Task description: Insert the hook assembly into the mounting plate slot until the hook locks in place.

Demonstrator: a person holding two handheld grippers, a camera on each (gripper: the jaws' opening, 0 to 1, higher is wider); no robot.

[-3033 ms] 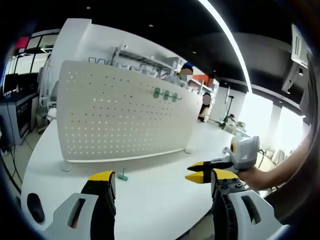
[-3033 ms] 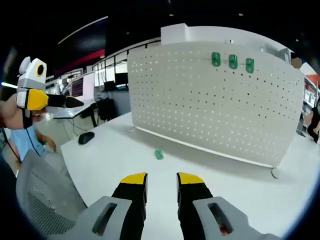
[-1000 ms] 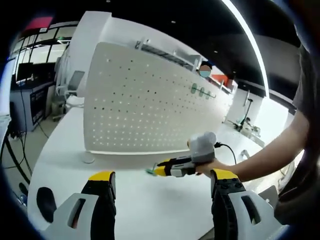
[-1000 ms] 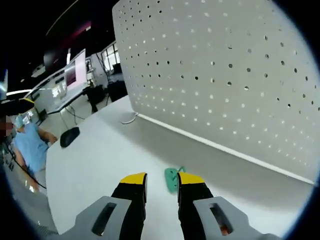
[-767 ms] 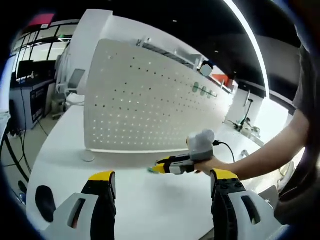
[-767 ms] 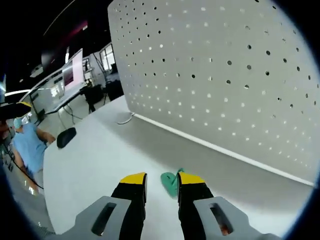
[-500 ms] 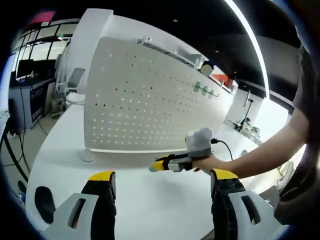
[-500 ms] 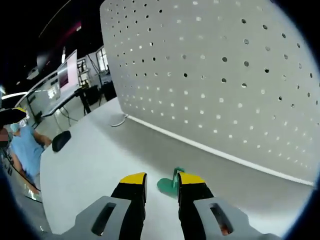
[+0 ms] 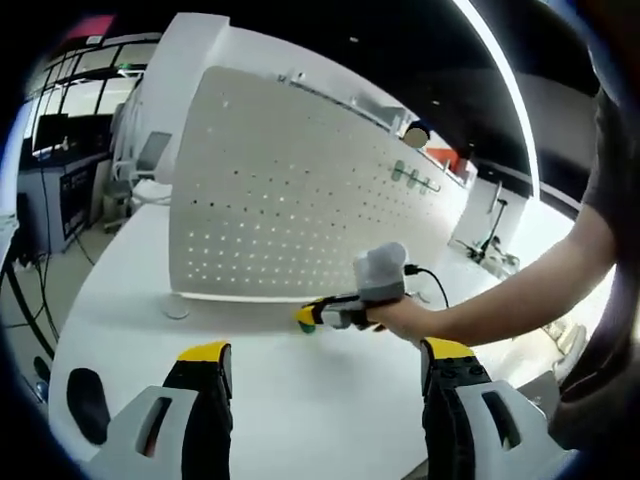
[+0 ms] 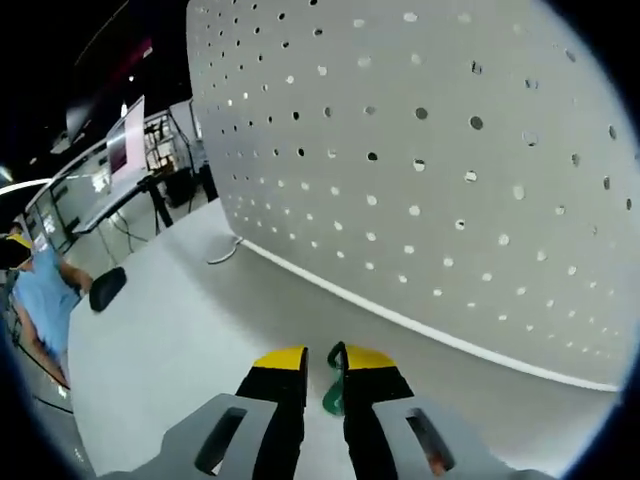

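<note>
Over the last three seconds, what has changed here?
The right gripper moved in to the green hook on the table and shut on it. The left gripper stayed open and idle; the pegboard and its three mounted hooks are unchanged.

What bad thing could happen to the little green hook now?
The right gripper pinches the green hook only by a thin edge near its jaw tips, so it might twist or slip out when lifted. The pegboard has many small holes, so the hook could miss its hole and fall onto the white table.
</note>
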